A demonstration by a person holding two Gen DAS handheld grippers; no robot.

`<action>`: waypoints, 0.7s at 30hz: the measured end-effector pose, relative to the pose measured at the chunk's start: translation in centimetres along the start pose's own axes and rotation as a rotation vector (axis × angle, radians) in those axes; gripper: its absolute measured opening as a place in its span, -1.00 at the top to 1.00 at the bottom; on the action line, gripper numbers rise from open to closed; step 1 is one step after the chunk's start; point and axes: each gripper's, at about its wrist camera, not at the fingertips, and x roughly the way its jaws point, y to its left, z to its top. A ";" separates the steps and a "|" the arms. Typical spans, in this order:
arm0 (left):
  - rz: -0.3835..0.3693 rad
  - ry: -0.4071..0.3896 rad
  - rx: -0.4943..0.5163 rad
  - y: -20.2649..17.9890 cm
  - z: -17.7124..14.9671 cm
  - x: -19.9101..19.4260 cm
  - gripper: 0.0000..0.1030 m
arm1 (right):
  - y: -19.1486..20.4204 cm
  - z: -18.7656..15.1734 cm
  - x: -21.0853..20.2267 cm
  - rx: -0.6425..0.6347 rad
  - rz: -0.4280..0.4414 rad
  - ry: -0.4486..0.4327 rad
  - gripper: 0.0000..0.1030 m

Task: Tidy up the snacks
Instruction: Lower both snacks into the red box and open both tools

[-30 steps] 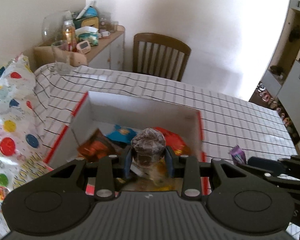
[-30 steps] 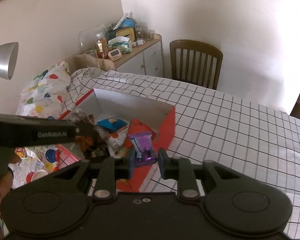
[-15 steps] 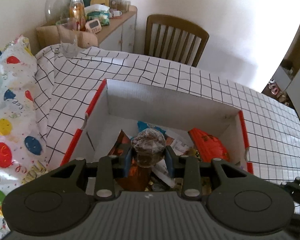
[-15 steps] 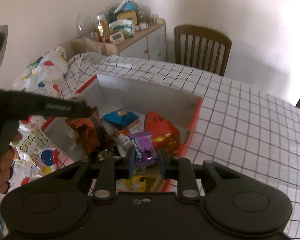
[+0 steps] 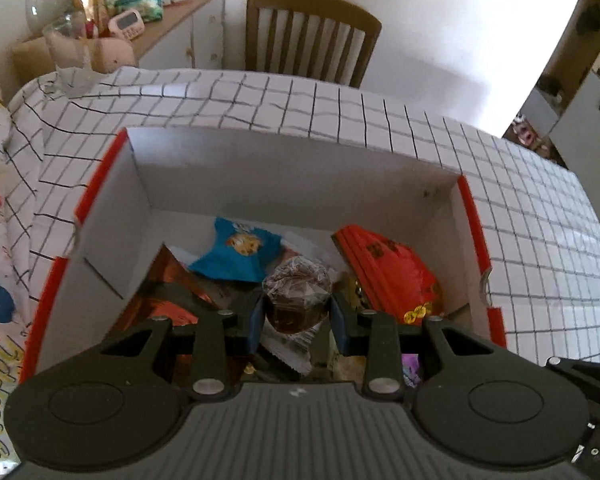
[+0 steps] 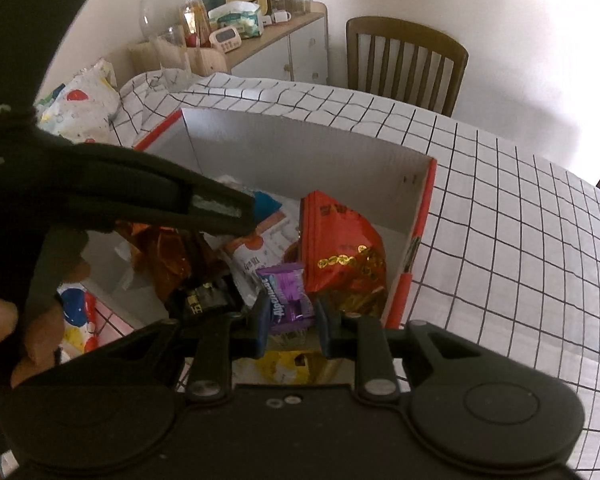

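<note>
Your left tool [image 5: 297, 312] grips a clear-wrapped brown snack [image 5: 296, 296] at frame center, over the open white box [image 5: 284, 168]. Inside: blue packet [image 5: 236, 256] upper center, red bag [image 5: 388, 272] right, orange foil bag [image 5: 168, 280] left. Checked desk [image 5: 520, 208] underneath.

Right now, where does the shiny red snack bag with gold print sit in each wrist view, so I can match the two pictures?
Left wrist view: the shiny red snack bag with gold print lies right of centre, against the right wall inside the white cardboard box with red edges.
Right wrist view: the same bag is at centre, just above and right of the gripper's fingers.
Shared landmark: the brown wooden slatted chair behind the table.
</note>
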 end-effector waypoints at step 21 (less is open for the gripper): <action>0.026 -0.027 0.026 0.1 -1.8 -0.7 -0.25 | -0.8 -1.1 0.3 0.040 0.009 0.012 0.20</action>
